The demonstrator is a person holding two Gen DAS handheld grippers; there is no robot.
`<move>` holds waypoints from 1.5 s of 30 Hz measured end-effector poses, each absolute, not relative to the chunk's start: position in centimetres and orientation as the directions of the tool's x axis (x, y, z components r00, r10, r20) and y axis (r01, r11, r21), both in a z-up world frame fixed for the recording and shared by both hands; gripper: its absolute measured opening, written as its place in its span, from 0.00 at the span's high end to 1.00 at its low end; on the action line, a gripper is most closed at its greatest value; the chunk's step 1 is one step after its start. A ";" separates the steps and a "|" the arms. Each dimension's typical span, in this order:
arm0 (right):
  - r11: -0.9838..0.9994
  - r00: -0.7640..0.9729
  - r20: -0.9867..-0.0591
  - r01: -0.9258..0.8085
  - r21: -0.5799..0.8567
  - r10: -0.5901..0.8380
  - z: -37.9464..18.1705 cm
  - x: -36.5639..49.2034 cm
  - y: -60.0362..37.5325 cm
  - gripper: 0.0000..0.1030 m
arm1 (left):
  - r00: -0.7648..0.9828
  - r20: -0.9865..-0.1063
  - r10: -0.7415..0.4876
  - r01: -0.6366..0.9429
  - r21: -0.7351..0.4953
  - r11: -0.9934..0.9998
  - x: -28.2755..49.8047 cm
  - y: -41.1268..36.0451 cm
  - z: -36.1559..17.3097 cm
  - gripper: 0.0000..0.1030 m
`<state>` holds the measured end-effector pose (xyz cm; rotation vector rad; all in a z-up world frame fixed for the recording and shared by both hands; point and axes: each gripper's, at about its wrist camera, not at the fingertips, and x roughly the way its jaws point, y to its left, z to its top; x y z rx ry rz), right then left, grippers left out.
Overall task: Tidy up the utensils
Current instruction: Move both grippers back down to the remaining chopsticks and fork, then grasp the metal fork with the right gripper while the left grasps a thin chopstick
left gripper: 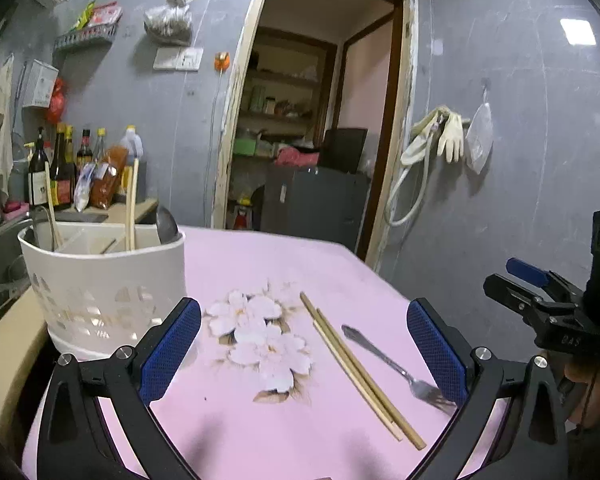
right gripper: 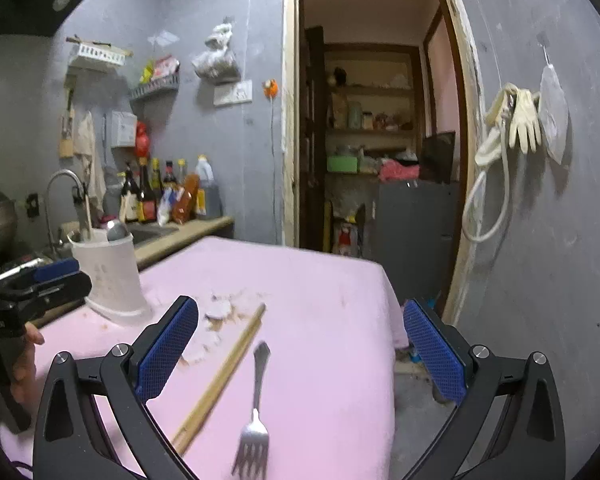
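Fork [right gripper: 254,412] beside chopsticks [right gripper: 220,376] on pink cloth [right gripper: 320,300]

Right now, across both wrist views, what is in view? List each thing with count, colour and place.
chopsticks: two loose, tan, side by side on the pink cloth, left of the fork
fork: one, silver, flat on the cloth, tines toward the cameras
holder: one, white, at the cloth's left edge; holds more chopsticks and a metal spoon
cloth: one, pink with a white flower print, covers the table
bottles: several, mostly dark, on the counter behind the holder
gloves: pale, hung on the right wall
left gripper: black, blue pads, open, empty
right gripper: same, open, empty
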<state>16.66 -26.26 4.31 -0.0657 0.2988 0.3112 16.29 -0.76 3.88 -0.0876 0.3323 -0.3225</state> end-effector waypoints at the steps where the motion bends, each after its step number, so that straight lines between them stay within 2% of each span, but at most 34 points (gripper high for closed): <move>1: 0.951 0.905 -0.315 -0.309 -0.018 0.288 3.9 16.8 -26.3 0.00 | 0.890 -0.321 -0.322 0.295 -0.133 0.946 16.6 -1.0 3.7 0.02; 11: 0.925 0.798 -0.518 -0.378 -0.031 0.309 0.7 18.8 -25.7 0.02 | 0.792 -0.494 -0.359 0.299 -0.198 0.933 20.1 -1.2 1.4 0.02; 14: 0.910 0.754 -0.574 -0.412 -0.035 0.319 0.0 19.4 -25.1 0.18 | 0.755 -0.543 -0.368 0.307 -0.203 0.930 20.9 -1.7 0.9 0.02; 17: 0.890 0.698 -0.632 -0.454 -0.027 0.337 -1.1 19.9 -24.5 0.39 | 0.722 -0.582 -0.374 0.320 -0.197 0.927 21.4 -2.3 0.4 0.03; 18: 0.886 0.679 -0.652 -0.464 -0.024 0.338 -1.4 20.1 -24.3 0.48 | 0.714 -0.596 -0.368 0.321 -0.189 0.928 21.6 -2.5 0.2 0.03; 21: 0.871 0.642 -0.684 -0.490 -0.019 0.346 -2.1 20.4 -23.7 0.56 | 0.688 -0.623 -0.372 0.334 -0.183 0.925 22.0 -3.0 -0.2 0.04; 24: 0.858 0.623 -0.706 -0.512 -0.045 0.335 -2.8 20.4 -23.0 0.63 | 0.653 -0.654 -0.382 0.353 -0.183 0.917 22.5 -3.4 -0.7 0.13; 29: 0.842 0.584 -0.738 -0.539 -0.042 0.337 -3.4 20.9 -22.5 0.76 | 0.572 -0.708 -0.414 0.395 -0.205 0.895 23.4 -4.4 -1.5 0.40; 30: 0.837 0.581 -0.741 -0.545 -0.047 0.337 -3.5 20.8 -22.4 0.79 | 0.551 -0.719 -0.424 0.407 -0.213 0.888 23.6 -4.6 -1.7 0.42; 35: 0.822 0.593 -0.744 -0.559 -0.105 0.309 -3.7 21.2 -21.8 0.92 | 0.467 -0.764 -0.445 0.441 -0.236 0.866 24.3 -5.8 -2.8 0.67; 45: 0.864 0.607 -0.726 -0.502 -0.034 0.324 -3.4 22.3 -23.9 0.98 | 0.425 -0.807 -0.410 0.409 -0.233 0.883 26.8 -6.7 -4.0 0.78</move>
